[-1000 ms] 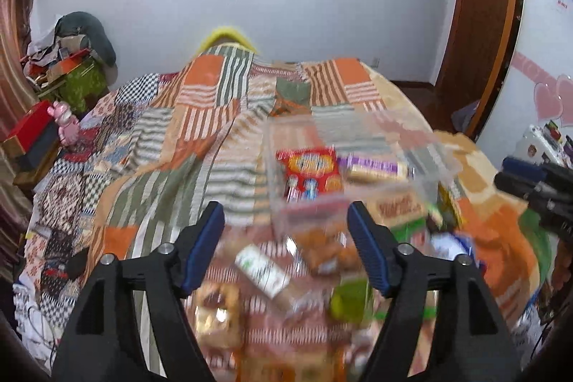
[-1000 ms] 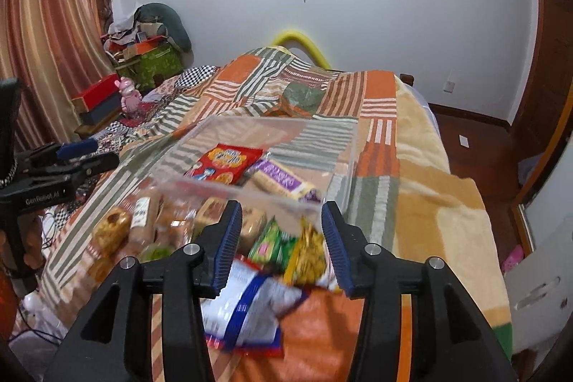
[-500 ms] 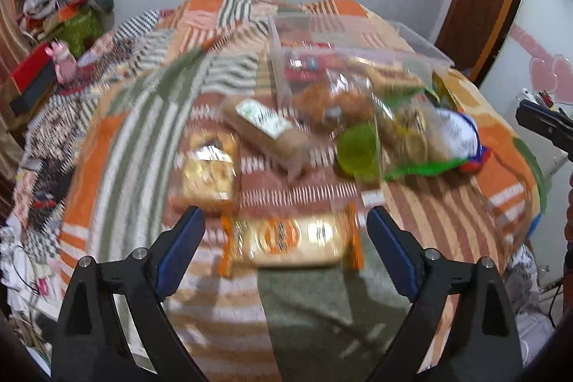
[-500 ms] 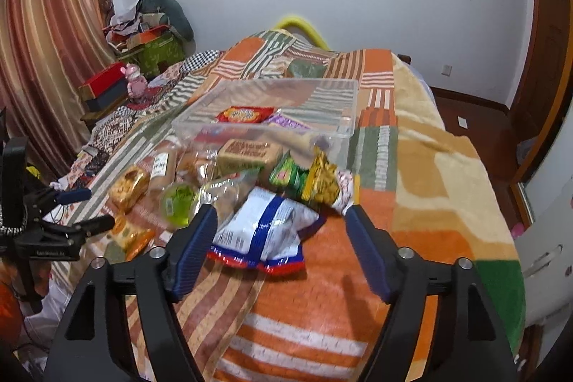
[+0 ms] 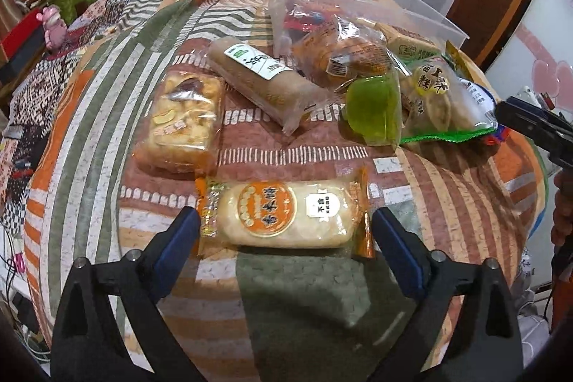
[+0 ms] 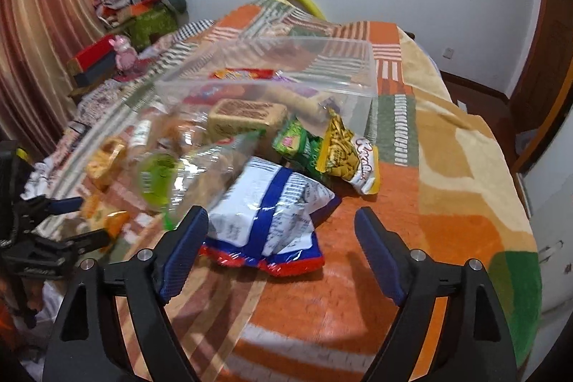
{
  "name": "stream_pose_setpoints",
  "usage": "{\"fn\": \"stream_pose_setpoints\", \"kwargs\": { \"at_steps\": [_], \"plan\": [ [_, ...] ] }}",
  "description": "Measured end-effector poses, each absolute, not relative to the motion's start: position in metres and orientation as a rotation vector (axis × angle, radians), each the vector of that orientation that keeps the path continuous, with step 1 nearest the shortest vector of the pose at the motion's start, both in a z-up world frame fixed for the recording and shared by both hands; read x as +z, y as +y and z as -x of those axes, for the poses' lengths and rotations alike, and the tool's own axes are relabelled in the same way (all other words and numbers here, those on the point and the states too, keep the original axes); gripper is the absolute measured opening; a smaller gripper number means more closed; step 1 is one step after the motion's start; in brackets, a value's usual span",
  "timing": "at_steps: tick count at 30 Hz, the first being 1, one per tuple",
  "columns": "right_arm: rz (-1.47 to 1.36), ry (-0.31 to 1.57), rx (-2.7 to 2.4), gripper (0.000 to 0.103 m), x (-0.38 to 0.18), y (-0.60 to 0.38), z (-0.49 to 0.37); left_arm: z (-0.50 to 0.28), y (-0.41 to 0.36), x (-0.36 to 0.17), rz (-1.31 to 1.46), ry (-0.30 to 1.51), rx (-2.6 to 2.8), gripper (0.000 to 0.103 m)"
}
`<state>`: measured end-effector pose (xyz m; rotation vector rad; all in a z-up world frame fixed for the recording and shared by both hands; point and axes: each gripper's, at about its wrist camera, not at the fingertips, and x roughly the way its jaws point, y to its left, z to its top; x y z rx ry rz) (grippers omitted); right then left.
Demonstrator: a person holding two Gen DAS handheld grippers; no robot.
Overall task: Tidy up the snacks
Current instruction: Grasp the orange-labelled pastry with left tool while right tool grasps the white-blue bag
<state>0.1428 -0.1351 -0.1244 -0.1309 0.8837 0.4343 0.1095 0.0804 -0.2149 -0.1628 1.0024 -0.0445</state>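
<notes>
Both grippers spread wide over snacks on the bed

Left gripper (image 5: 284,226) straddles the orange-sealed cake pack (image 5: 284,219); right gripper (image 6: 281,224) frames the blue-striped bag (image 6: 268,206); clear bin (image 6: 286,74) at twelve o'clock.

The bedspread (image 5: 89,117) is patchwork in orange, olive-green and white stripes with rust-brown panels. A pale rice-cracker pack (image 5: 286,217) carries an orange round label and orange ends; beside the clear plastic bin (image 6: 358,74) lie a white chip bag (image 6: 268,213) with blue band and red edge, and a yellow-and-white snack packet (image 6: 347,156). Both grippers' pads (image 5: 179,238) are blue on black.
</notes>
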Motion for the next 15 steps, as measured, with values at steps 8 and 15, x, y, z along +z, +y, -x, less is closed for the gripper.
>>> {"fn": "stream_pose_setpoints", "kwargs": {
  "at_steps": [8, 15],
  "plan": [
    [0.079, 0.931, 0.455, 0.083, -0.134, -0.131, -0.155, -0.121, 0.086, -0.226, 0.209, 1.012, -0.044, 0.099],
    [0.05, 0.959, 0.486, 0.069, -0.14, -0.136, -0.154, -0.122, 0.092, -0.219, 0.219, 0.977, -0.021, 0.072]
  ]
}}
